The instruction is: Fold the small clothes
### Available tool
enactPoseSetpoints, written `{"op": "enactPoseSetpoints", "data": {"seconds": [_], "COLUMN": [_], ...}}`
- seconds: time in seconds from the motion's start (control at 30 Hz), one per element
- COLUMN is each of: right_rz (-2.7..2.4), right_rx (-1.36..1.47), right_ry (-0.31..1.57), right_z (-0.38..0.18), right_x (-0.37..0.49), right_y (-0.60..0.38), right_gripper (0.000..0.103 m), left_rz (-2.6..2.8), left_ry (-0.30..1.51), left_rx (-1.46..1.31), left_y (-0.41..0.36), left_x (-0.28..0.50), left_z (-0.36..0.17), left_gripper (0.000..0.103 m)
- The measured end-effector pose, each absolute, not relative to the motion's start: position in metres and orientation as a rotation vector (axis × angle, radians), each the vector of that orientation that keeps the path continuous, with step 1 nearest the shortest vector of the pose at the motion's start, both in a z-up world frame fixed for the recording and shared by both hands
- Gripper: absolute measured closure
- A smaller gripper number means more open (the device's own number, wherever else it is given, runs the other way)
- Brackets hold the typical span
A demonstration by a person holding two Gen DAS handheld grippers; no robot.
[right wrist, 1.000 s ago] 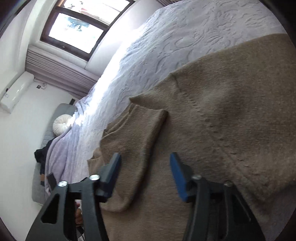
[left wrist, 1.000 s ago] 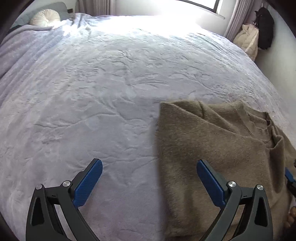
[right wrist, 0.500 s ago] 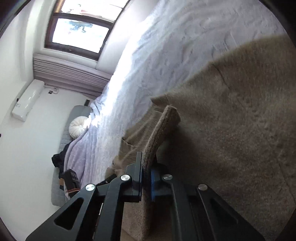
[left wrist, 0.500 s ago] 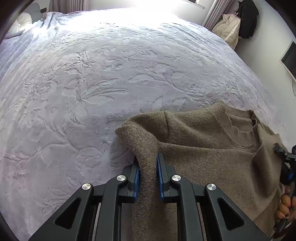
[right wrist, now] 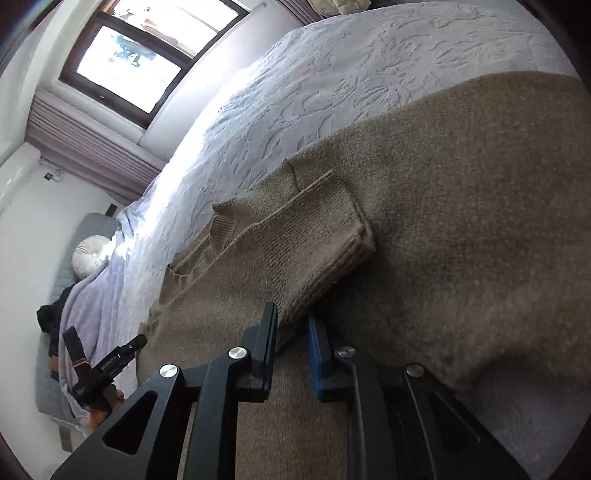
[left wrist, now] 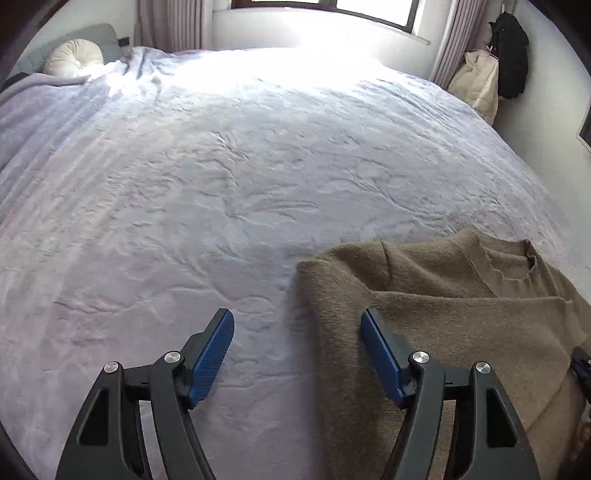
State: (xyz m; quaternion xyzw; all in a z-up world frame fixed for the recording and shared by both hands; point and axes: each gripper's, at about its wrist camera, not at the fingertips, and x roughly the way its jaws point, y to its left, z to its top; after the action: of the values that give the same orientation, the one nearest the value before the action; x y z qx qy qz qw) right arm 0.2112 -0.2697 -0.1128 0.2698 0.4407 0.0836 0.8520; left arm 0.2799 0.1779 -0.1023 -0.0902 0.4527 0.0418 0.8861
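A pale lavender embossed bedspread [left wrist: 229, 192] covers the bed, and nothing else lies on its broad middle; a round white cushion [left wrist: 74, 61] sits at the far left corner by the grey headboard [left wrist: 107, 35], a window [right wrist: 140, 59] with pleated curtains [right wrist: 88, 158] runs along the far side, and a cream coat [left wrist: 478, 83] and a black garment [left wrist: 511, 55] hang on the wall past the far right corner. The brown knit sweater [left wrist: 461, 332] lies flat near the near right edge of the bed, its ribbed neckline [left wrist: 517, 266] pointing toward the far right side and its body running back toward the near edge. One sleeve [right wrist: 295, 251] is folded inward across the chest, its ribbed cuff end lying on the body. The left gripper [left wrist: 297, 345] hovers over the sweater's left edge with its blue-padded fingers [left wrist: 212, 354] spread wide, one over bare bedspread and one over the knit, holding nothing. The right gripper [right wrist: 291, 350] sits low over the folded sleeve, its fingers narrowly parted just at the sleeve's edge; whether they touch the knit I cannot tell.
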Motion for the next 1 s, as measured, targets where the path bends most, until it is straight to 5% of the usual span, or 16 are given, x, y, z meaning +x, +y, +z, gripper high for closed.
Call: {"op": "enactPoseSetpoints", "data": {"seconds": [0.13, 0.37, 0.4, 0.47, 0.83, 0.9, 0.93, 0.97, 1.0], "right_rz": [0.22, 0.352, 0.364, 0.385, 0.403, 0.403, 0.402, 0.402, 0.402], "right_rx": [0.571, 0.592, 0.594, 0.592, 0.6, 0.588, 0.581, 0.575, 0.572], "right_ry": [0.901, 0.942, 0.951, 0.962, 0.968, 0.967, 0.965, 0.963, 0.963], "right_z": [-0.101, -0.106, -0.109, -0.112, -0.12, -0.118, -0.118, -0.117, -0.117], "right_x": [0.186, 0.148, 0.144, 0.137, 0.111, 0.107, 0.105, 0.103, 0.1], "right_y": [-0.274, -0.258, -0.253, -0.246, -0.247, -0.247, -0.248, -0.248, -0.248], "right_gripper": [0.053, 0.053, 0.053, 0.053, 0.053, 0.053, 0.053, 0.053, 0.053], "left_rz": [0.0, -0.132, -0.136, -0.212, -0.148, -0.094, -0.072, -0.062, -0.064], "left_ry": [0.96, 1.124, 1.109, 1.116, 1.054, 1.044, 1.045, 1.034, 1.0], "left_rx": [-0.182, -0.232, -0.244, -0.328, -0.372, -0.313, -0.287, -0.274, -0.271], "left_y": [0.177, 0.158, 0.158, 0.161, 0.19, 0.187, 0.186, 0.186, 0.185], "left_x": [0.257, 0.241, 0.238, 0.239, 0.226, 0.22, 0.218, 0.213, 0.206], "left_z": [-0.09, -0.134, -0.134, -0.129, -0.132, -0.123, -0.12, -0.117, -0.112], "left_gripper": [0.03, 0.03, 0.038, 0.094, 0.093, 0.085, 0.063, 0.029, 0.02]}}
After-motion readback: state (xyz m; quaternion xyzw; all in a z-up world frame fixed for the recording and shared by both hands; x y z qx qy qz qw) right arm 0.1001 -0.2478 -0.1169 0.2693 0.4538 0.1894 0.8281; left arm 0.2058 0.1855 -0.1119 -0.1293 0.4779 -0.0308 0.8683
